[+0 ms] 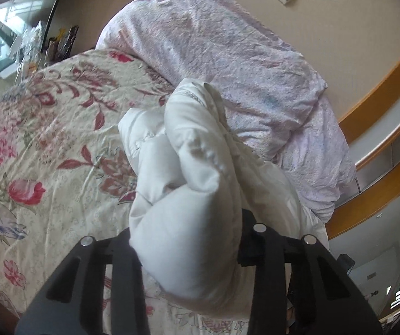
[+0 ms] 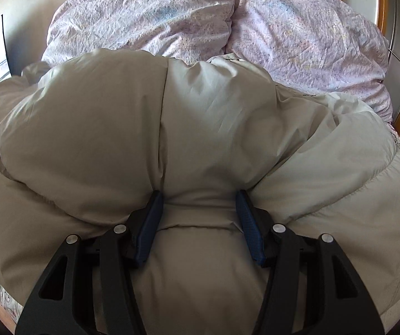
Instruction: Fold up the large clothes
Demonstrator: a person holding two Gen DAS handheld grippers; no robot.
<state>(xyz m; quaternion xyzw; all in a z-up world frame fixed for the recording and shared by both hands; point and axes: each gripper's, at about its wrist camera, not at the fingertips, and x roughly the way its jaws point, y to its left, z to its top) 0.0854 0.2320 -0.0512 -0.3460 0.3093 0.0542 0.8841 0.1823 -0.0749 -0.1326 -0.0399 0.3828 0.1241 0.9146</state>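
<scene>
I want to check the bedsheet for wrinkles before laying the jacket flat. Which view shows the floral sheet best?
The left wrist view: the floral sheet spreads across its whole left half, creases visible. In the right wrist view the puffy jacket fills the frame, leaving only a thin strip of the sheet at the right edge.

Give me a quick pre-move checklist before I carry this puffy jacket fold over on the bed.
1. Left gripper grip: a thick bunch of the white puffy jacket fills its jaws: ok.
2. Right gripper grip: blue pads press into a jacket fold on both sides: ok.
3. Left fingertips visible: hidden under fabric: cannot tell.
4. Landing area: floral bedsheet beside the jacket is bare: ok.
5. Obstacle: crumpled lilac duvet lies right behind the jacket: not ok.
6. Jacket lying flat: bunched and puffed up: not ok.
</scene>
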